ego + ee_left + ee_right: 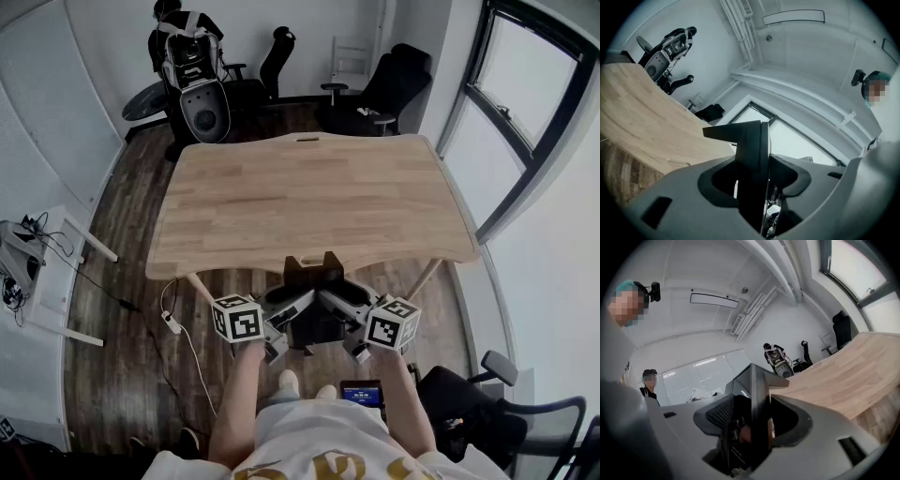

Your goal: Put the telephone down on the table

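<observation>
The telephone (313, 273) is a black, flat, angular piece held in the air just before the near edge of the wooden table (309, 202). My left gripper (292, 306) reaches in from the left and my right gripper (339, 302) from the right, each with its jaws on the telephone. In the left gripper view the black slab (749, 140) stands upright between the grey jaws of the left gripper (759, 176). In the right gripper view the same slab (757, 387) sits between the jaws of the right gripper (750, 425). Nothing lies on the tabletop.
A grey robot-like machine (197, 89) and black office chairs (389, 89) stand behind the table. A white side table with cables (37, 258) is at the left and a power strip (172, 323) on the floor. A chair (497, 412) is at my right, and a small lit screen (362, 394) by my waist.
</observation>
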`<state>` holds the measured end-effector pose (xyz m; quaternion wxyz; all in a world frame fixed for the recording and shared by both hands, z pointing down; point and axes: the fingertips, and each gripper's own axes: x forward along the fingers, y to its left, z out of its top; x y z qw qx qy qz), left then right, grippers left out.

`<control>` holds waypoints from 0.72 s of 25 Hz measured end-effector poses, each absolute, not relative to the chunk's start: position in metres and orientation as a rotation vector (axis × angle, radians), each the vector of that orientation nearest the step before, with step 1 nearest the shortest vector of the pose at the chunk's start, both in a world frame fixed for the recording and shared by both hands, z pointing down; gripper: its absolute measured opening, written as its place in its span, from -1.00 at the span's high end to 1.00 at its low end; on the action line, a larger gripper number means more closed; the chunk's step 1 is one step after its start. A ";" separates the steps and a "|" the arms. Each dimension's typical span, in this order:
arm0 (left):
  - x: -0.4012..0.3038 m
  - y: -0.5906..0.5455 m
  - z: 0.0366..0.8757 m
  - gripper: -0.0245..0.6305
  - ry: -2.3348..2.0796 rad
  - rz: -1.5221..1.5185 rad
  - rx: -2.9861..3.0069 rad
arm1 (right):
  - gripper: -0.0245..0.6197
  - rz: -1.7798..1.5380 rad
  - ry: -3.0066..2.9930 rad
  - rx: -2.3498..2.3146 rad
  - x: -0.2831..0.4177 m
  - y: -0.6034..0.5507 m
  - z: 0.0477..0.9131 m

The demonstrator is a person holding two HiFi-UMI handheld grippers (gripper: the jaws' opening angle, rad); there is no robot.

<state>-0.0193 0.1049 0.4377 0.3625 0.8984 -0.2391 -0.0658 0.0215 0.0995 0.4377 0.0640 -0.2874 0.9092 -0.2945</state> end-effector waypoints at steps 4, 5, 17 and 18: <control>-0.020 0.110 0.438 0.32 -0.622 -0.160 2.329 | 0.17 -0.894 2.758 -0.843 0.020 0.104 0.438; -0.019 0.112 0.439 0.32 -0.624 -0.155 2.331 | 0.17 -0.898 2.758 -0.839 0.021 0.106 0.439; -0.016 0.119 0.443 0.32 -0.647 -0.161 2.316 | 0.17 -0.902 2.753 -0.824 0.023 0.113 0.443; -0.016 0.120 0.443 0.32 -0.649 -0.163 2.318 | 0.17 -0.897 2.755 -0.822 0.024 0.114 0.442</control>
